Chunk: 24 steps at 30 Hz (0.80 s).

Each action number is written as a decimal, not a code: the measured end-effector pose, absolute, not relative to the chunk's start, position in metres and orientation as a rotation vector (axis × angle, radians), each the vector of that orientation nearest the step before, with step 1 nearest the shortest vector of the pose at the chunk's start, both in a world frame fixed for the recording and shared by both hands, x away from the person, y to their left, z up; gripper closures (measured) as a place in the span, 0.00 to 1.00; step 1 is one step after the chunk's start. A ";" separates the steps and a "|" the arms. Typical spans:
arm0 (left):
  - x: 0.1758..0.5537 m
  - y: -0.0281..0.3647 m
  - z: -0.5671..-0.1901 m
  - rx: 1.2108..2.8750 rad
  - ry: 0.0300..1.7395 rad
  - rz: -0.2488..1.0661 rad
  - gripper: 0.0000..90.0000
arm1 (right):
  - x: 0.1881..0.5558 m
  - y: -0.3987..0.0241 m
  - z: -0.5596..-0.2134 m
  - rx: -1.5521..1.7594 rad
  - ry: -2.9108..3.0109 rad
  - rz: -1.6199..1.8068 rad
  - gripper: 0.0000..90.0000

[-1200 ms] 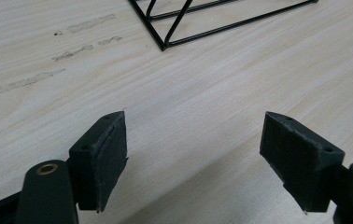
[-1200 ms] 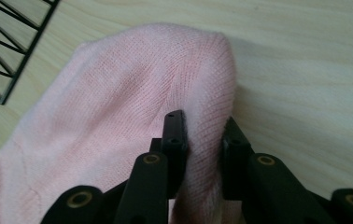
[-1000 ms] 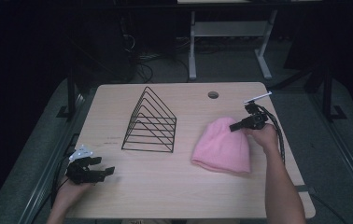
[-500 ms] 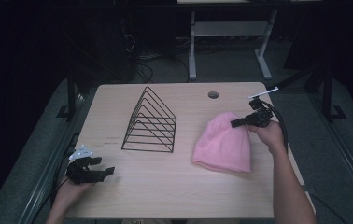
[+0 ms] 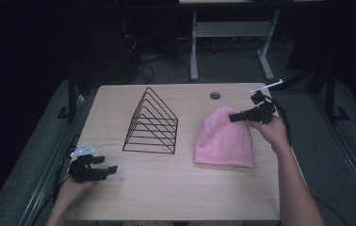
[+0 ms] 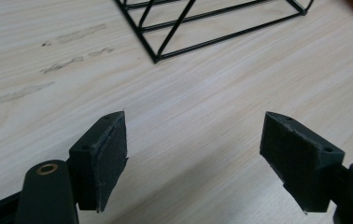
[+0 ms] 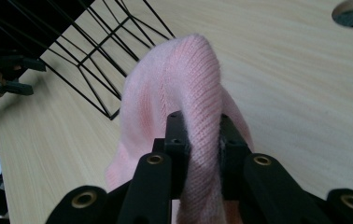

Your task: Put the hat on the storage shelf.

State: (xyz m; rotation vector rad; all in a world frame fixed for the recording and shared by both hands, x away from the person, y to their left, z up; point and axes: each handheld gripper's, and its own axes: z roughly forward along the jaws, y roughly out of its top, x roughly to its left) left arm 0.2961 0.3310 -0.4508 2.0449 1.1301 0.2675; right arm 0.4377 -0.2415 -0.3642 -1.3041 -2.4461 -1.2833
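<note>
A pink knitted hat lies on the right half of the wooden table. My right gripper is shut on a pinched fold of the pink hat near its crown, lifting that end off the wood. My left gripper rests low at the table's front left corner, jaws wide open with bare wood between them. The left gripper points toward the black wire rack, well short of it.
A black triangular wire rack stands mid-table, left of the hat; the same wire rack shows beyond the hat in the right gripper view. A round cable hole sits near the far edge. White desk legs stand behind the table.
My right gripper has risen and drawn back toward the right, pulling the crown of the hat up with it. The left gripper has stayed put.
</note>
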 end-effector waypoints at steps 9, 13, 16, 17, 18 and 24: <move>0.298 0.327 -0.443 2.055 1.093 0.239 0.27 | 0.435 -0.243 -0.339 -1.255 -2.487 -1.341 0.87; 0.299 0.322 -0.440 2.077 1.065 0.220 0.27 | 0.435 -0.246 -0.332 -1.250 -2.497 -1.353 0.87; 0.299 0.317 -0.438 2.079 1.048 0.204 0.27 | 0.434 -0.248 -0.327 -1.240 -2.504 -1.375 0.87; 0.299 0.316 -0.438 2.080 1.046 0.199 0.27 | 0.433 -0.248 -0.325 -1.237 -2.507 -1.381 0.87; 0.299 0.314 -0.437 2.078 1.042 0.189 0.27 | 0.433 -0.247 -0.322 -1.234 -2.517 -1.386 0.87; 0.298 0.305 -0.429 2.093 0.990 0.159 0.27 | 0.430 -0.239 -0.306 -1.175 -2.562 -1.424 0.87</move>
